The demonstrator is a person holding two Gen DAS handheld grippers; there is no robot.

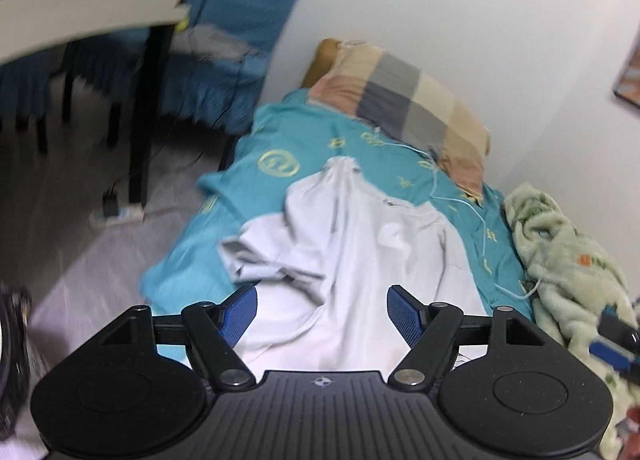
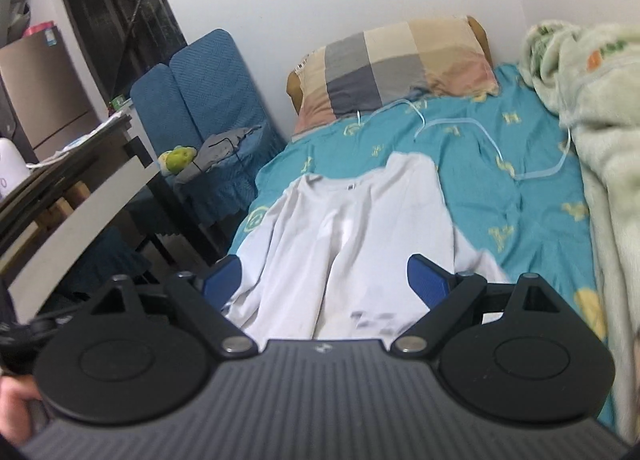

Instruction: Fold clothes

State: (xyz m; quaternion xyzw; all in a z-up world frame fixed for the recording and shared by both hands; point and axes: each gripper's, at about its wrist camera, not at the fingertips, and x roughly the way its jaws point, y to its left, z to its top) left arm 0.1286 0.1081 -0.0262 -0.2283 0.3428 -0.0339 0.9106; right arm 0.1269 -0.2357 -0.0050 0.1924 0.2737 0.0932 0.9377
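While the left gripper [image 1: 322,310] and right gripper [image 2: 324,280] hang with jaws apart and empty, a rumpled white shirt [image 1: 360,244] lies just beyond them on the teal bedsheet [image 2: 520,196], a checked pillow [image 2: 400,64] farther off.

The white shirt [image 2: 360,228] looks like thin matt cloth, pretty rumpled. Teal bedsheet [image 2: 520,164] is smooth woven fabric with a yellow print, no shine. The green blanket [image 2: 592,108] is clearly fuzzy fleece, thick and soft. Checked pillow [image 2: 400,64] has a plain cotton-looking cover. The left gripper [image 1: 322,310] is matt black plastic with a ribbed top, small shiny metal pins, and blue pads [image 1: 402,312] with a fine grippy texture.
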